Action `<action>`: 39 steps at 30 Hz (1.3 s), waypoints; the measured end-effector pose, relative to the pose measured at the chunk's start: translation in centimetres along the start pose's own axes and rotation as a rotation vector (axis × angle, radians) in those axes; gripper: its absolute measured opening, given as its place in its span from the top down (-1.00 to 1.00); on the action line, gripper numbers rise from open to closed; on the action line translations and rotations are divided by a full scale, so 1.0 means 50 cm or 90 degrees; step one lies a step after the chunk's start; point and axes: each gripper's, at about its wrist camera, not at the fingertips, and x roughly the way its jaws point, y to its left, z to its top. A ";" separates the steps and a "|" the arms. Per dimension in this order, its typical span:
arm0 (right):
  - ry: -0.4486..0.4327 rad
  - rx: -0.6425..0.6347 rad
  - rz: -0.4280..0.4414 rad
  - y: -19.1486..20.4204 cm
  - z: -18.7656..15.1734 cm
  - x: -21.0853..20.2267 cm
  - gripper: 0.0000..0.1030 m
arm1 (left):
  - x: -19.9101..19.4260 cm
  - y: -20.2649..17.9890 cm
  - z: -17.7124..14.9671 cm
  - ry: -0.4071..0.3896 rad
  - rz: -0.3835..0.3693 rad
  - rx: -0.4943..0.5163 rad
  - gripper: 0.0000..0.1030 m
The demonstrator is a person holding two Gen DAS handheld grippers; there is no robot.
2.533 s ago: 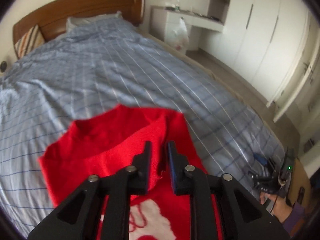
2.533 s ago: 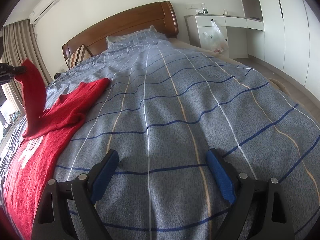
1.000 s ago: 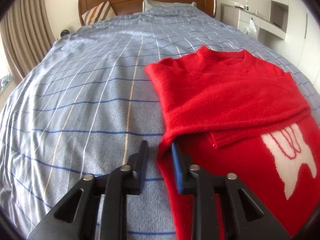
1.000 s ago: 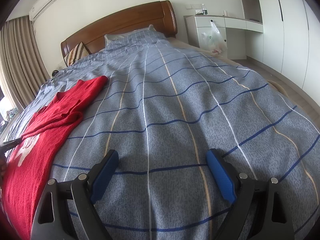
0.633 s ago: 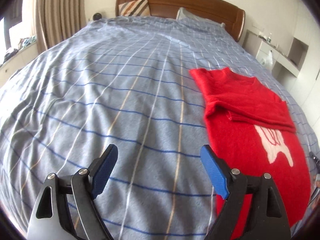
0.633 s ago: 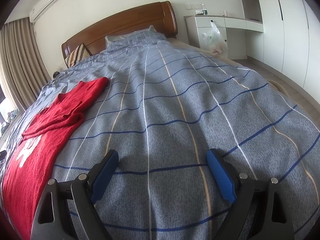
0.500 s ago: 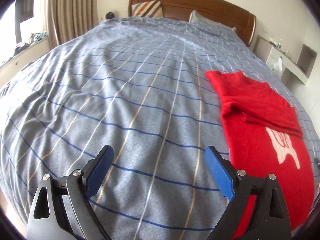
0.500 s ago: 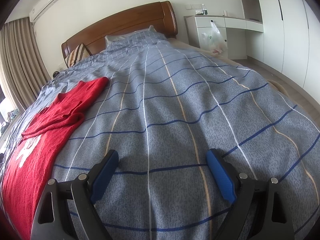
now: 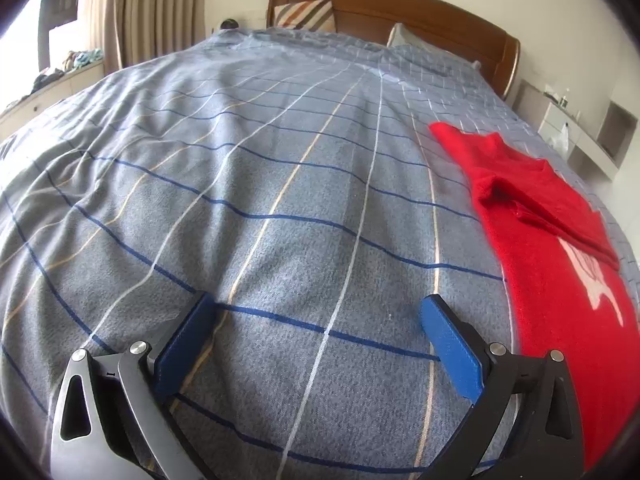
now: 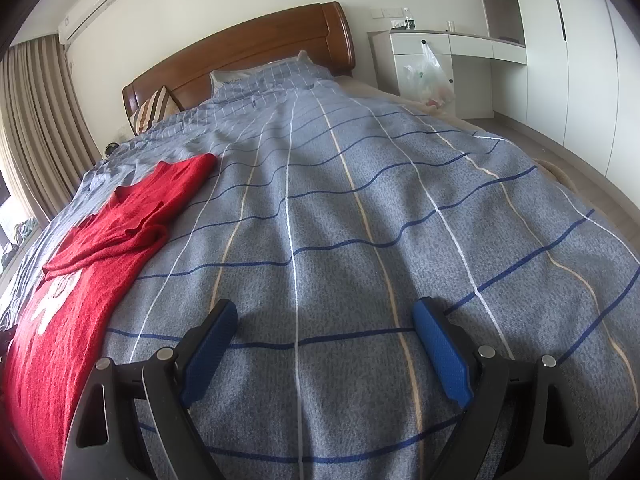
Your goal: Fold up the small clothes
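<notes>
From my left wrist view, the left hand-held gripper (image 9: 316, 320) has let go of the red knitted sweater (image 9: 560, 248) and now hovers spread over the blue-grey striped bedspread (image 9: 240, 184), one sleeve folded across.

From my right wrist view, the right hand-held gripper (image 10: 324, 330) stays spread, sweater (image 10: 92, 256) well left; its other sleeve probably comes next.

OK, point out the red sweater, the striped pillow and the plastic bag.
red sweater (image 9: 560, 280): left wrist view, on its body below the folded sleeve.
striped pillow (image 9: 306, 16): left wrist view, on its face.
plastic bag (image 10: 430, 76): right wrist view, on its bulging middle.
</notes>
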 end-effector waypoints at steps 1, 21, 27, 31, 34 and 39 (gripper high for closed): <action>0.000 0.000 0.000 0.001 0.001 0.000 -0.73 | -0.001 0.000 -0.001 -0.002 -0.001 0.000 -0.98; 0.000 0.000 0.000 0.001 0.001 0.001 -0.73 | -0.006 -0.002 -0.008 -0.008 0.002 0.001 -0.98; 0.000 -0.001 0.000 0.001 0.001 0.000 -0.73 | -0.006 -0.002 -0.008 -0.008 0.002 0.001 -0.98; 0.000 -0.001 0.000 0.001 0.001 0.000 -0.73 | -0.005 -0.002 -0.009 -0.008 0.002 0.001 -0.98; 0.000 -0.001 0.000 0.001 0.001 0.000 -0.73 | -0.005 -0.002 -0.009 -0.008 0.002 0.001 -0.98; 0.000 -0.001 0.000 0.001 0.001 0.000 -0.73 | -0.005 -0.002 -0.009 -0.008 0.002 0.002 -0.99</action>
